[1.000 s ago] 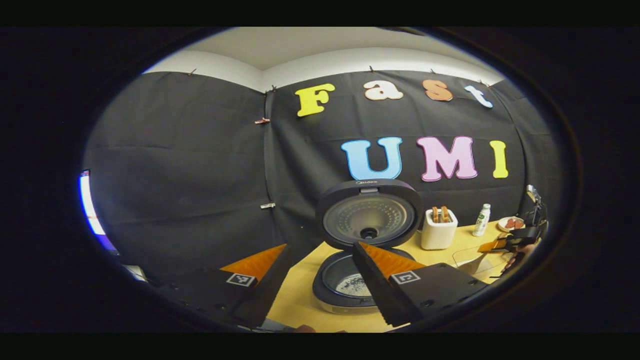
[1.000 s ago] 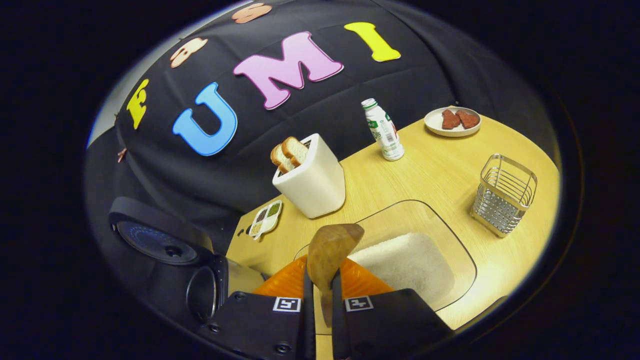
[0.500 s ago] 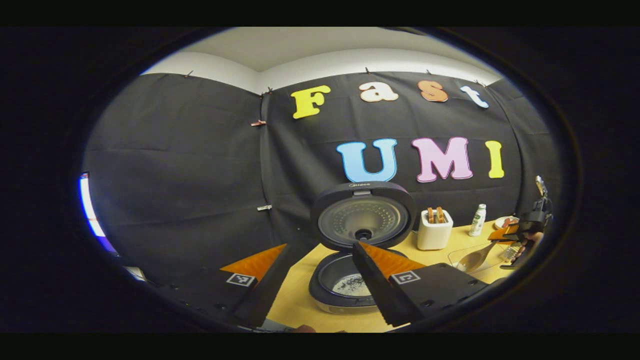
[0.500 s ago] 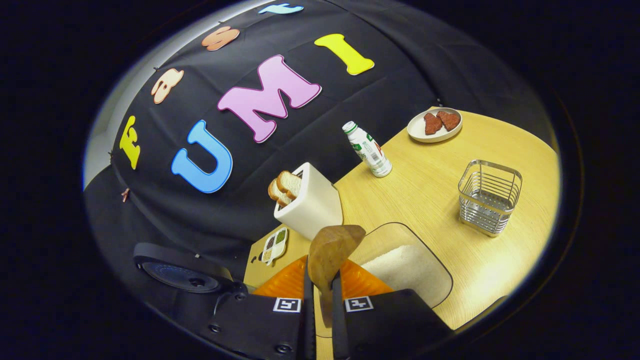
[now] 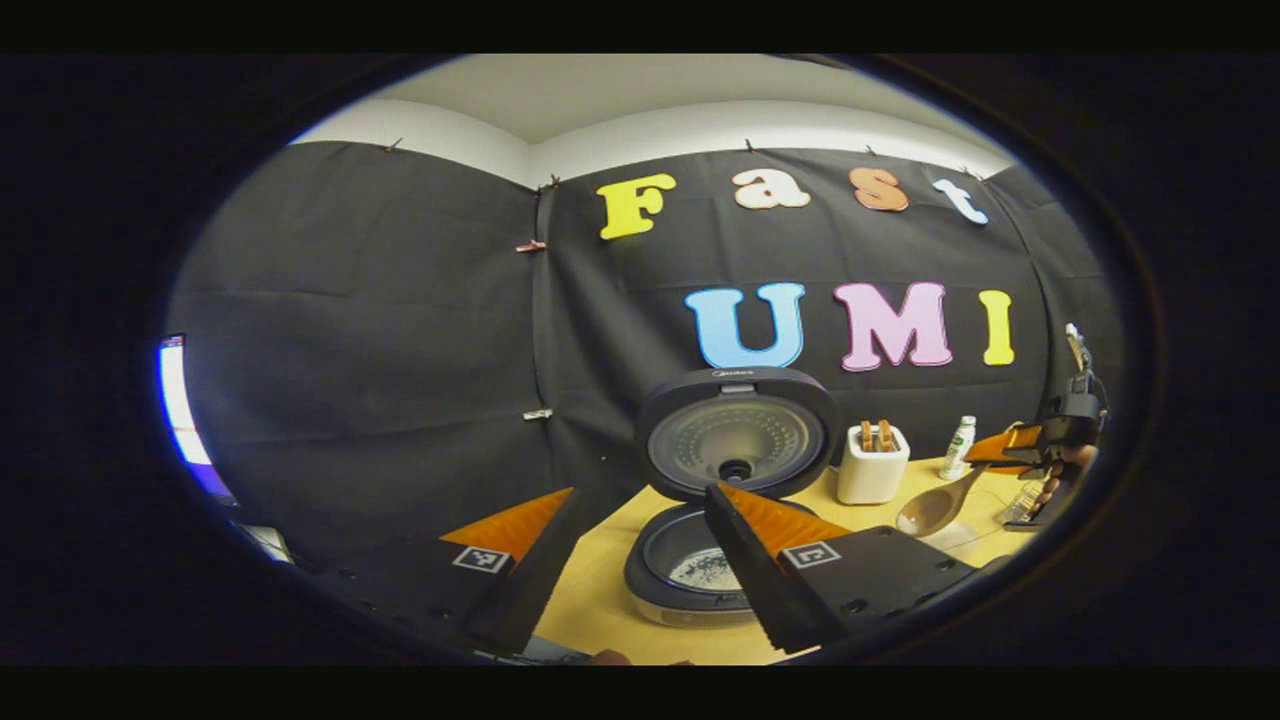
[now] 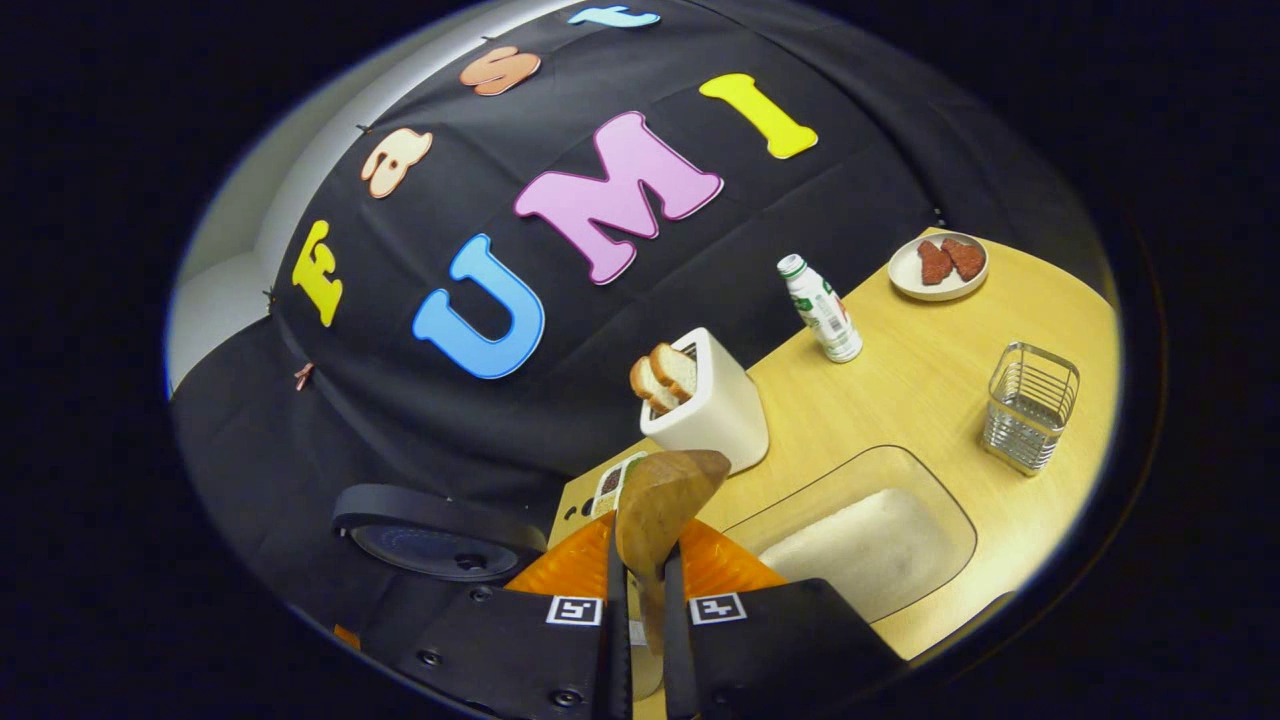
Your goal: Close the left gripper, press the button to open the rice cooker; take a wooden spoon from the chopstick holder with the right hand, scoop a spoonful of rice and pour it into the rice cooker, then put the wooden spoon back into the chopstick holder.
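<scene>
Right tongs (image 6: 640, 620) are clamping the wooden spoon (image 6: 660, 500) by its handle, fingers pressed tight on either side, bowl standing up at 12 o'clock in the right gripper view. Left tongs (image 5: 640, 570) are hanging wide apart and empty, the rice cooker (image 5: 700, 570) showing in the gap between the fingers.

Change over the last second: I am lifting the right tongs up and away from the rice tray (image 6: 860, 545). The tray is now dropping toward 4 o'clock and the chopstick holder (image 6: 1030, 405) is shrinking toward 3 o'clock. In the left gripper view the spoon is riding higher above the worktop (image 5: 600, 590), bowl tilted down toward the cooker. I cannot tell whether rice is sitting in the bowl. My reading: the scoop is probably done and I am carrying toward the cooker; the pour is not yet made.

Materials: spoon is matte brown wood, rounded bowl. Cooker lid (image 5: 738, 432) is standing open, a dark disc with a dimpled metallic inner plate; the pot below has a pale scatter at the bottom. Tray is clear, rounded corners, white granular rice heaped inside. Holder is shiny wire, square, empty. Worktop is pale wood grain.
</scene>
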`<state>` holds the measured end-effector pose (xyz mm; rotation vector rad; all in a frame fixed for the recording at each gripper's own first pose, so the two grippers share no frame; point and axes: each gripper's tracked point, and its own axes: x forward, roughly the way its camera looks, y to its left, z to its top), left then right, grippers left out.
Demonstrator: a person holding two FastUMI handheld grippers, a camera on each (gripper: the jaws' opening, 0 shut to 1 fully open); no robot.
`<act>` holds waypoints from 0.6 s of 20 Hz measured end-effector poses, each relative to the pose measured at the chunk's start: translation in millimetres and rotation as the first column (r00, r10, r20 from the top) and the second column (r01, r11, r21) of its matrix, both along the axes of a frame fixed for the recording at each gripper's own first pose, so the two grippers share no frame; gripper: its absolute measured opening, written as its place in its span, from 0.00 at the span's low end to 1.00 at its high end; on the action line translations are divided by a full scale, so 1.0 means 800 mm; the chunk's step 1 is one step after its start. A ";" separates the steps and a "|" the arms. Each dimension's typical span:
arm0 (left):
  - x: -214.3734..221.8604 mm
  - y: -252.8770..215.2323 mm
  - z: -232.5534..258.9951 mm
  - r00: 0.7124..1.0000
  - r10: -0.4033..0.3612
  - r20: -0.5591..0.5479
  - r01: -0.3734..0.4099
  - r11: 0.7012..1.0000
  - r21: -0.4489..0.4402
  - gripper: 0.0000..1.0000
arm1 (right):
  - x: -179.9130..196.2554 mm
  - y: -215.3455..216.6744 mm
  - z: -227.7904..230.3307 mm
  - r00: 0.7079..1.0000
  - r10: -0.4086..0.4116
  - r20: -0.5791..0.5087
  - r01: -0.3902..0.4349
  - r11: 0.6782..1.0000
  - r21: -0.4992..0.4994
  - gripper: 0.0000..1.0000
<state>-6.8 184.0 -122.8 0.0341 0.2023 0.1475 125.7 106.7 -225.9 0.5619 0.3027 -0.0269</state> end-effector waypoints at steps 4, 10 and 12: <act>-0.009 0.015 0.001 1.000 0.030 0.001 -0.030 1.000 0.003 0.83 | 0.008 0.057 0.008 0.997 0.082 0.009 -0.082 0.997 0.000 0.17; -0.019 0.036 0.001 0.997 0.074 0.009 -0.074 0.997 -0.008 0.83 | 0.019 0.136 0.012 0.979 0.202 0.021 -0.201 0.978 -0.057 0.17; -0.023 0.042 0.001 0.996 0.087 0.011 -0.087 0.996 -0.015 0.83 | 0.025 0.157 0.010 0.971 0.237 0.019 -0.235 0.968 -0.085 0.17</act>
